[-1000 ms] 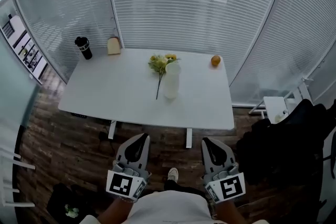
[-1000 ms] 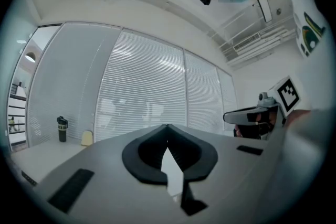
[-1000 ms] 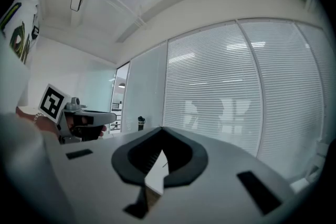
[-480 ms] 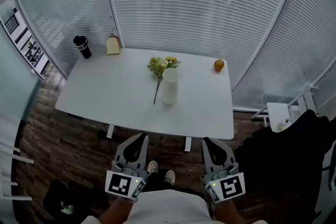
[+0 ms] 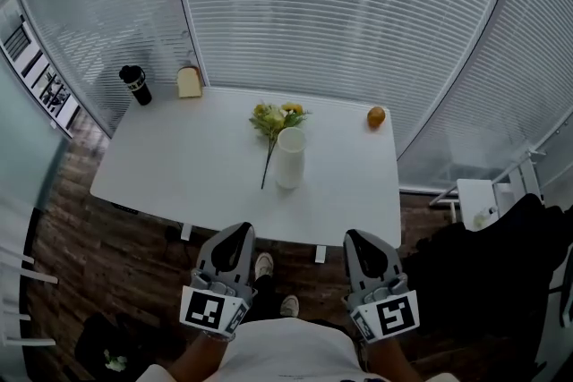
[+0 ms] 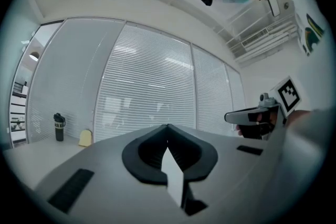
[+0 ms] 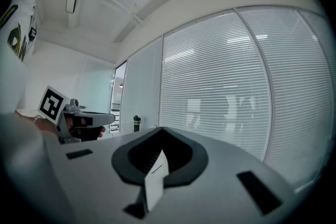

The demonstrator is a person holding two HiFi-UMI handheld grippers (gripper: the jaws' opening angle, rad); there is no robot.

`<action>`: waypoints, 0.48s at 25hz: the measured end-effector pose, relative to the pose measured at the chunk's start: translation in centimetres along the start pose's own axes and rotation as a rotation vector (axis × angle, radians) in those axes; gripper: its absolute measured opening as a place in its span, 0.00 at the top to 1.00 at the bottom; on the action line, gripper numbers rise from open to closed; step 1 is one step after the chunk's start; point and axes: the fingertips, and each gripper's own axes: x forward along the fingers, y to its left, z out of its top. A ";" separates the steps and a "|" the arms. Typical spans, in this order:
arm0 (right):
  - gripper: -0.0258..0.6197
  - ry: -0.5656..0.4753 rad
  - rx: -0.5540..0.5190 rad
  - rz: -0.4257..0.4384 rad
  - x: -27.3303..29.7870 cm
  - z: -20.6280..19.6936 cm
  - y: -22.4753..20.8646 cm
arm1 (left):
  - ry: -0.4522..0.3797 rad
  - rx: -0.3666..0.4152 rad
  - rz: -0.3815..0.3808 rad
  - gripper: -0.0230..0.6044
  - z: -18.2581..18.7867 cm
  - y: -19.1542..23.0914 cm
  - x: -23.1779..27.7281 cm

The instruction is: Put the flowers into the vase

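yellow-green flowers lie beside the white vase; both grippers clenched, empty

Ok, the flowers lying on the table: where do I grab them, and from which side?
Grip the bare stem near its lower end, which points toward you. The flowers lie flat with blooms at the far side, and the upright vase stands close on the stem's right, so come from the near left, probably with the left tongs, closing across the stem.
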 end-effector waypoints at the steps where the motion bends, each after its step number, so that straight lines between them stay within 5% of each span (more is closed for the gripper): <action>1: 0.95 0.000 -0.002 -0.001 0.7 0.1 -0.3 | -0.002 0.001 -0.001 0.95 0.1 0.5 0.7; 12: 0.95 0.009 -0.012 -0.021 10.9 0.5 -2.5 | -0.002 -0.012 -0.022 0.95 0.1 7.8 8.4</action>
